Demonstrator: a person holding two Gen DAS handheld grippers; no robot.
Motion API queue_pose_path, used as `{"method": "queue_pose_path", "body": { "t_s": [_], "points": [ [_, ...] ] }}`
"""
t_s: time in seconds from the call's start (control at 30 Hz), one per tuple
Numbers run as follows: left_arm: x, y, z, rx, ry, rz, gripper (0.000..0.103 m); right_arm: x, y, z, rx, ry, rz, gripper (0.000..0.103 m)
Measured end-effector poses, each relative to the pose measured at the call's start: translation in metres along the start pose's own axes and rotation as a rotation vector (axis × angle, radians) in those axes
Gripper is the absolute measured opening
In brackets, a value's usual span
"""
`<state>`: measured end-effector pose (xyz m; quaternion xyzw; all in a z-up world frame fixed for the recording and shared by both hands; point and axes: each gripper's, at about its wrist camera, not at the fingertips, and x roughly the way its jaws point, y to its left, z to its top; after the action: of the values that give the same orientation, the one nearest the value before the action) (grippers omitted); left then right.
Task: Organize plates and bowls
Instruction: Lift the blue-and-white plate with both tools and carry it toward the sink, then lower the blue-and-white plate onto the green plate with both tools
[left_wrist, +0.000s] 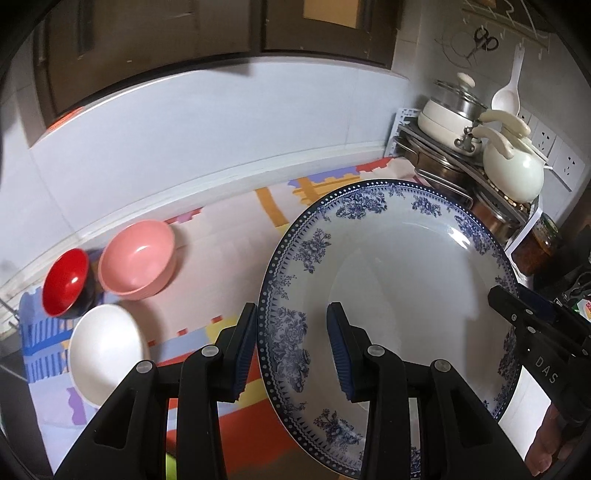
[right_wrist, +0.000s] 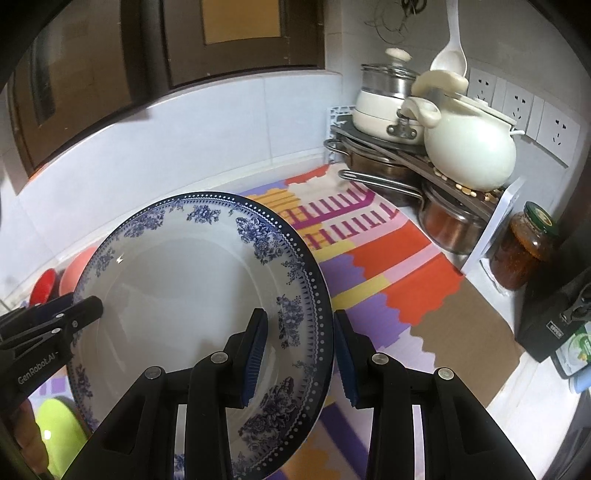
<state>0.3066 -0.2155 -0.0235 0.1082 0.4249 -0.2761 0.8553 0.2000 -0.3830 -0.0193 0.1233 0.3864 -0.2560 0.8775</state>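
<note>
A large white plate with a blue floral rim (left_wrist: 399, 280) (right_wrist: 177, 291) hangs tilted above the colourful mat, carried between both grippers. My left gripper (left_wrist: 291, 350) is shut on its left rim, one pad above and one below. My right gripper (right_wrist: 300, 354) is shut on the opposite rim and shows in the left wrist view as a black tip (left_wrist: 517, 310). The left gripper's tip (right_wrist: 85, 310) likewise shows in the right wrist view. On the mat to the left sit a pink bowl (left_wrist: 136, 258), a red bowl (left_wrist: 64, 282) and a white bowl (left_wrist: 105, 350).
A corner rack (right_wrist: 406, 147) at the back right holds steel pans, a cream pot (right_wrist: 388, 110) and a white ceramic pot (right_wrist: 469, 147). A jar of red sauce (right_wrist: 524, 247) and a black box (right_wrist: 554, 321) stand on the right. A lime-green item (right_wrist: 59, 432) lies low on the left.
</note>
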Motion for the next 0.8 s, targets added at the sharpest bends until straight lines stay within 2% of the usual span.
{"method": "queue_pose_path", "body": {
  "t_s": [0.53, 0.8],
  "points": [
    [-0.053, 0.070, -0.045, -0.073, -0.020, 0.046, 0.038, -0.045, 0.067, -0.029, -0.064, -0.022, 0.049, 0.037],
    [-0.077, 0.106, -0.072, -0.116, -0.024, 0.094, 0.038, -0.059, 0.104, -0.046, -0.110, -0.020, 0.087, 0.037]
  ]
}}
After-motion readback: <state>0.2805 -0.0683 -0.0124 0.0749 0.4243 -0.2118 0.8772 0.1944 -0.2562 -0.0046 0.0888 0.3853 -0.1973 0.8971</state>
